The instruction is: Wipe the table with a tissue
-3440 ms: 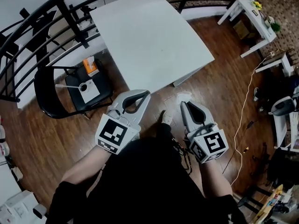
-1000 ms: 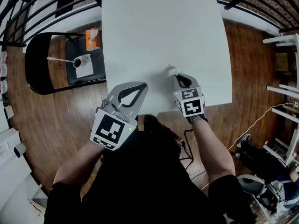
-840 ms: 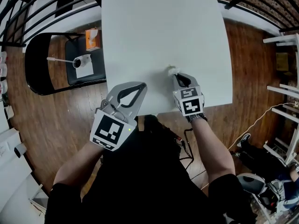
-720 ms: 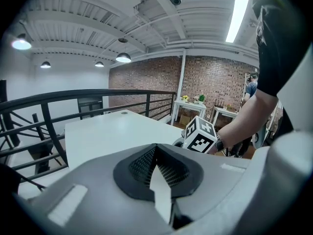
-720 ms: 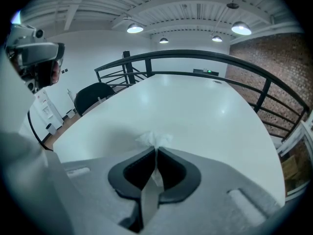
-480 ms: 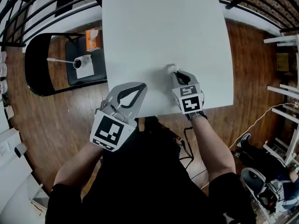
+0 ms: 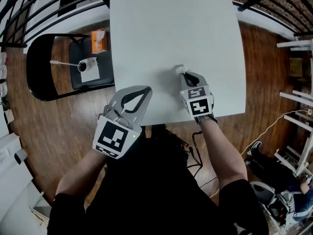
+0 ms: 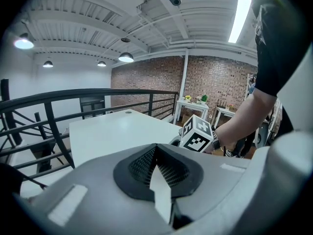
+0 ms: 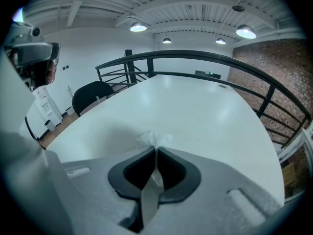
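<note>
A white table (image 7: 171, 28) fills the upper middle of the head view. My right gripper (image 7: 185, 73) is shut on a crumpled white tissue (image 7: 179, 69), which rests on the table near its front edge. The right gripper view shows the tissue (image 9: 154, 139) bunched at the closed jaw tips against the tabletop (image 9: 195, 111). My left gripper (image 7: 143, 89) is shut with nothing in it and hovers at the table's near left edge. In the left gripper view the jaws meet at the left gripper (image 8: 156, 148), with the table (image 8: 117, 131) and the right gripper's marker cube (image 8: 197, 134) beyond.
A black chair (image 7: 54, 62) stands left of the table, with a white mug (image 7: 84, 65) and an orange box (image 7: 99, 40) on its seat. Black railing (image 7: 44, 4) runs behind. White shelving (image 7: 298, 62) stands at the right. Wooden floor (image 7: 58, 126) lies around the table.
Over the last second my right gripper has slid the tissue slightly forward and left across the table. The left gripper has barely moved. Earlier still, I stood farther from the table.
</note>
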The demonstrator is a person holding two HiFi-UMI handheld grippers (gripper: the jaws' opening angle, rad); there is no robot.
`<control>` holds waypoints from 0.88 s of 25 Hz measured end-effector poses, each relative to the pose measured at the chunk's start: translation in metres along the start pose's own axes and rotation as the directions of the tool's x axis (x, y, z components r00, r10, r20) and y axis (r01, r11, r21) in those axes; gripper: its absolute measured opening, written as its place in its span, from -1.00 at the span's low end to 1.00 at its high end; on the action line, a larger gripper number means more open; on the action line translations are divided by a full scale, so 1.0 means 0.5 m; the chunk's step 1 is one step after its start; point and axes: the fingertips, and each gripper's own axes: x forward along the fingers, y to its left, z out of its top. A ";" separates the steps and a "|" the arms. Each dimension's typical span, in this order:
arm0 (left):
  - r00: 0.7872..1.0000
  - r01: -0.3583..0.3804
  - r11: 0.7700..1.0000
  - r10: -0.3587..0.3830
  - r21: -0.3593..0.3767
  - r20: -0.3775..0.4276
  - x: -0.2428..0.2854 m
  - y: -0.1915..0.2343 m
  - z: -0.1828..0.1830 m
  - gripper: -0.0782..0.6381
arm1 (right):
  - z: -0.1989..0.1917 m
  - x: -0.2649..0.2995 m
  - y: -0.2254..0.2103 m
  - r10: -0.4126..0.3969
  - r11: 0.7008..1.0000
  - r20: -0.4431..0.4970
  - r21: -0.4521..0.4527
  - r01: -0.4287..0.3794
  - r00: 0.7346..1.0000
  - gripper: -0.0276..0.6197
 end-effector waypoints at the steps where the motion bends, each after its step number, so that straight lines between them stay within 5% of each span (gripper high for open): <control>1: 1.000 -0.001 1.000 0.001 -0.001 0.000 -0.002 0.004 -0.001 -0.74 | 0.004 0.002 0.002 0.001 1.000 0.000 0.002 -0.001 1.000 -0.90; 15: 0.999 -0.035 0.999 0.035 -0.009 0.000 -0.035 0.045 -0.011 -0.74 | 0.043 0.037 0.007 0.002 1.000 0.018 0.017 -0.002 1.000 -0.90; 22: 0.999 -0.048 0.999 0.048 0.000 0.015 -0.048 0.053 0.006 -0.74 | 0.100 0.004 0.013 0.015 0.998 0.133 0.064 -0.023 0.991 -0.90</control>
